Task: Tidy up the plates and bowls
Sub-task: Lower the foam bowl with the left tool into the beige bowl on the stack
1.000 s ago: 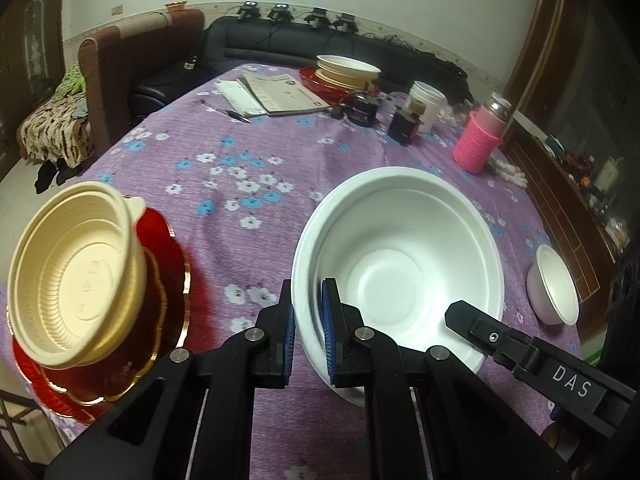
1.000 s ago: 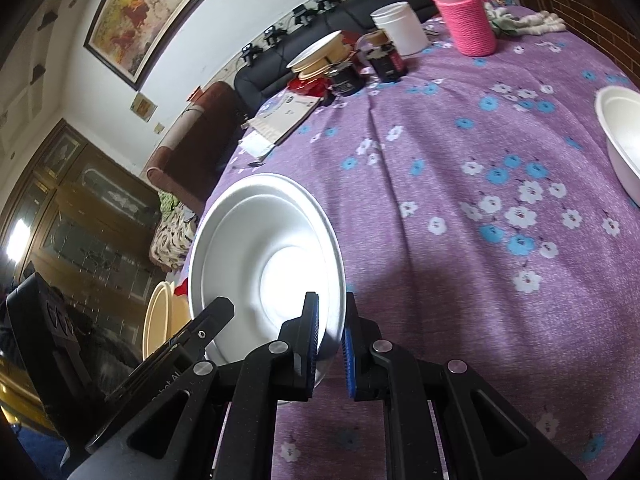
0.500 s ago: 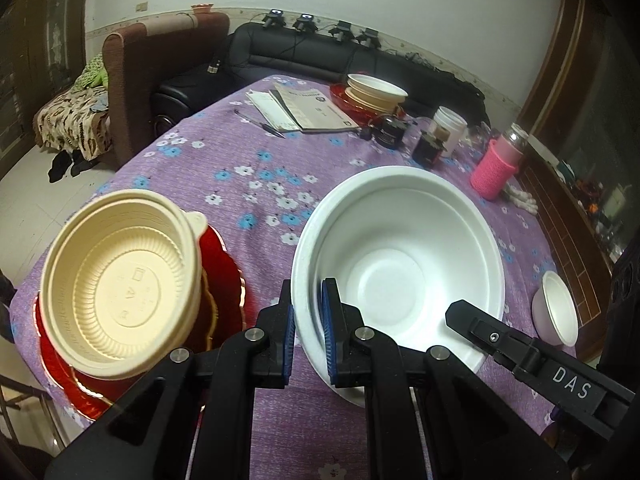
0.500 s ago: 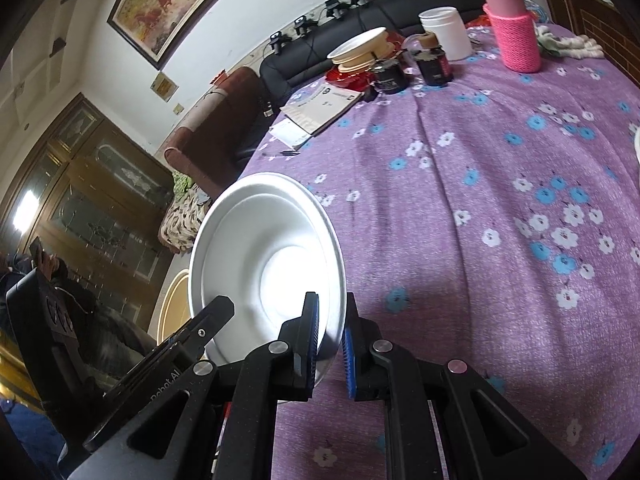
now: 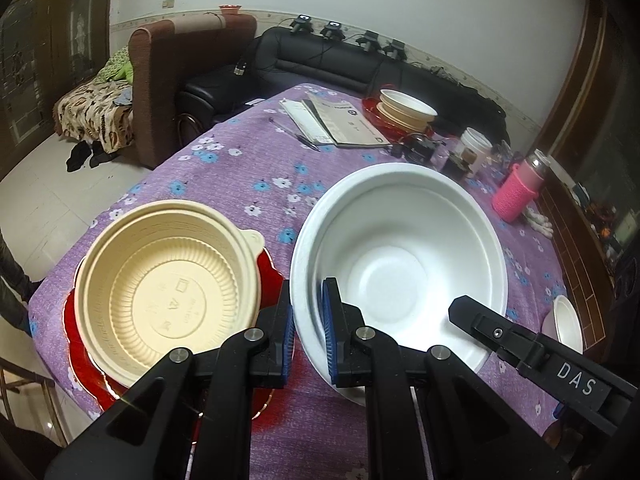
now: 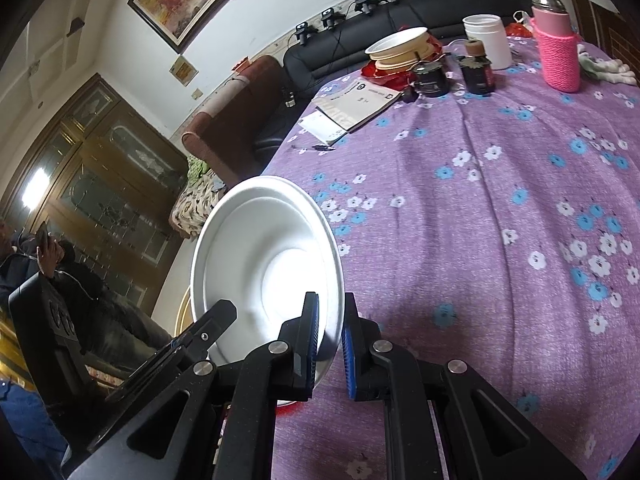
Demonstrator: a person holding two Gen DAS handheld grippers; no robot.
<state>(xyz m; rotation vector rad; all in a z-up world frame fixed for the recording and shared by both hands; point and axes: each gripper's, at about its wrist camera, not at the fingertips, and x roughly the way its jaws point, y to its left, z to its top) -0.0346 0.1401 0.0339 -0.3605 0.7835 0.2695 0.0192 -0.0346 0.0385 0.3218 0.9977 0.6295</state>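
Bowl on the left first: the cream bowl [image 5: 168, 296] sits nested on the red plate [image 5: 86, 364] at the near left edge of the table [image 5: 240, 176], and it now lies closer under your left gripper [image 5: 307, 336] than a second ago, when it sat farther off to the side and looked tilted. Your left gripper has kept its pinch on the near rim of the white bowl [image 5: 400, 264], one blue pad inside and one outside. The white bowl is held above the purple cloth, just right of the cream bowl and not touching it, as far as the left wrist view shows.

In the right wrist view, your right gripper [image 6: 330, 338] is pressed onto the opposite rim of the same white bowl [image 6: 268, 264], which tilts steeply toward the table's left edge. The view has swung away from the cloth's right side, so you are carrying the bowl leftward with both claws.

That likely means stacking is the step in hand: the white bowl looks about to go into the cream one. Farther right, a small white bowl [image 5: 566, 326] waits near the table edge, and a second stack [image 5: 404, 110] stands at the far end.
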